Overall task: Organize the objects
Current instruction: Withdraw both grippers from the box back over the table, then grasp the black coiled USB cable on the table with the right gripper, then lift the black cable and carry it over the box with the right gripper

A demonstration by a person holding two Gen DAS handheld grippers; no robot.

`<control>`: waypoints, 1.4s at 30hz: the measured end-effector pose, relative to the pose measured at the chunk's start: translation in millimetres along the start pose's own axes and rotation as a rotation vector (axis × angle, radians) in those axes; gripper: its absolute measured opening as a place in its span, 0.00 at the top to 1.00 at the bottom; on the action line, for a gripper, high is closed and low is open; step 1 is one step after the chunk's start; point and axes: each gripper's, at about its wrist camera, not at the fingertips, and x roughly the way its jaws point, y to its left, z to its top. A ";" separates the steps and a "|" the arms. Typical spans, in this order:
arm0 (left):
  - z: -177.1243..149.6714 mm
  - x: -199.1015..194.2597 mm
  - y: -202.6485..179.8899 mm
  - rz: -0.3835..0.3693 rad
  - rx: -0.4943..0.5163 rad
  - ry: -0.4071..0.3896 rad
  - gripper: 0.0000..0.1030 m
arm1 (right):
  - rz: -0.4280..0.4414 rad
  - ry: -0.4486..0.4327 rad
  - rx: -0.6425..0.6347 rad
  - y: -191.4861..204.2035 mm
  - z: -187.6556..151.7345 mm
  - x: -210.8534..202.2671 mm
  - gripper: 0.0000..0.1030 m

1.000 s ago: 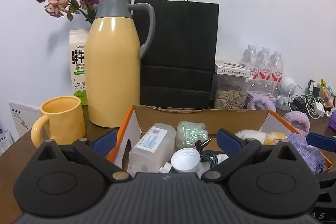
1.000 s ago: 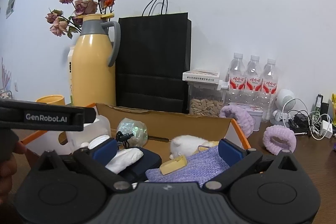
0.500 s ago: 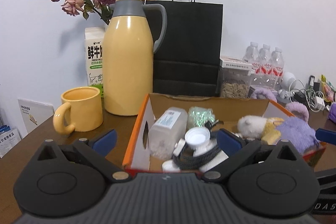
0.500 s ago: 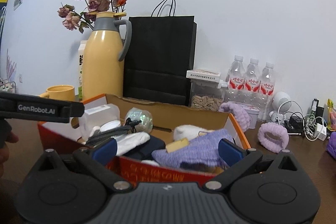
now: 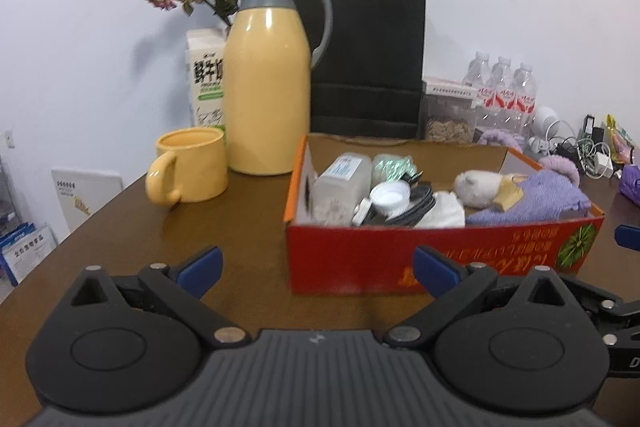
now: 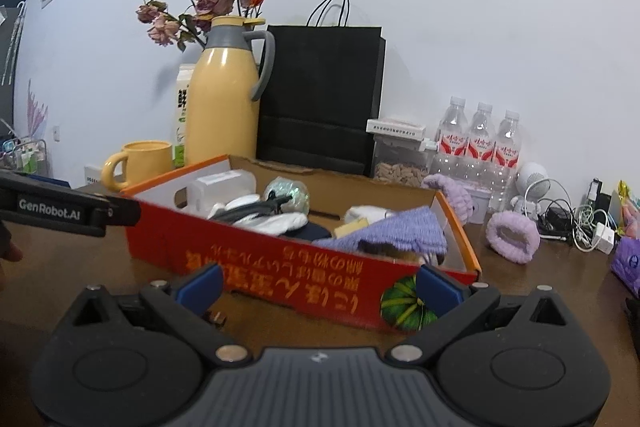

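A red cardboard box [image 5: 440, 255] stands on the brown table; it also shows in the right wrist view [image 6: 280, 267]. It holds a clear plastic bottle [image 5: 340, 179], a white cap [image 5: 388, 195], a black cable [image 5: 420, 203], a white plush toy [image 5: 478, 183] and a purple knit cloth [image 5: 532, 203]. My left gripper [image 5: 316, 269] is open and empty, in front of the box's near left corner. My right gripper [image 6: 318, 285] is open and empty, in front of the box's near wall.
A yellow mug [image 5: 188, 167], a yellow thermos [image 5: 268, 87], a milk carton [image 5: 206, 79] and a black paper bag [image 5: 368, 67] stand behind the box. Water bottles [image 6: 480, 139], a purple scrunchie [image 6: 512, 235] and chargers [image 6: 592, 227] lie at right.
Both grippers have pulled back from above the box toward the table's near side. The box's red front wall now shows in both views.
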 end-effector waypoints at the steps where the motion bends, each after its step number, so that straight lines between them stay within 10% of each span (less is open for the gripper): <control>1: -1.4 -1.9 1.5 0.003 -0.001 0.006 0.00 | 0.007 0.006 0.001 0.2 -1.7 -2.6 0.00; 16: -19.2 -14.1 9.2 0.024 0.028 0.088 0.00 | 0.236 0.223 -0.050 32.1 -13.5 15.8 0.13; 21: -23.1 -13.8 5.2 0.027 0.041 0.105 0.00 | 0.297 0.286 -0.006 33.7 -12.4 35.8 0.63; 42: -29.9 -13.9 -37.0 -0.077 0.140 0.145 0.00 | 0.225 0.103 0.011 -19.8 6.3 -8.3 0.65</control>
